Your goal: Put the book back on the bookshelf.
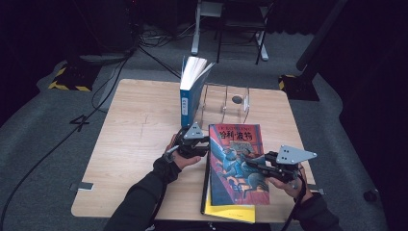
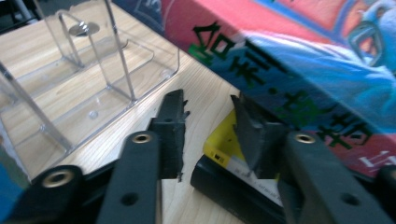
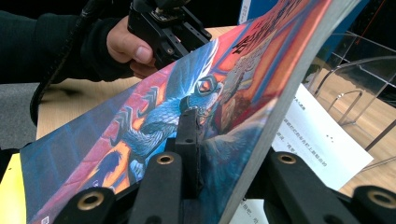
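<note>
A red and blue illustrated book is tilted up off a yellow book at the table's front. My right gripper is shut on its right edge, one jaw on the cover and the other under the pages. My left gripper sits at the book's upper left corner. Its jaws stand apart, with bare wood and the yellow book's corner between them. The illustrated book's edge hangs just above them.
A clear acrylic book stand sits at the back middle, with a blue book upright against its left side. A black cover edge lies under the yellow book. A white printed page lies beneath the lifted book.
</note>
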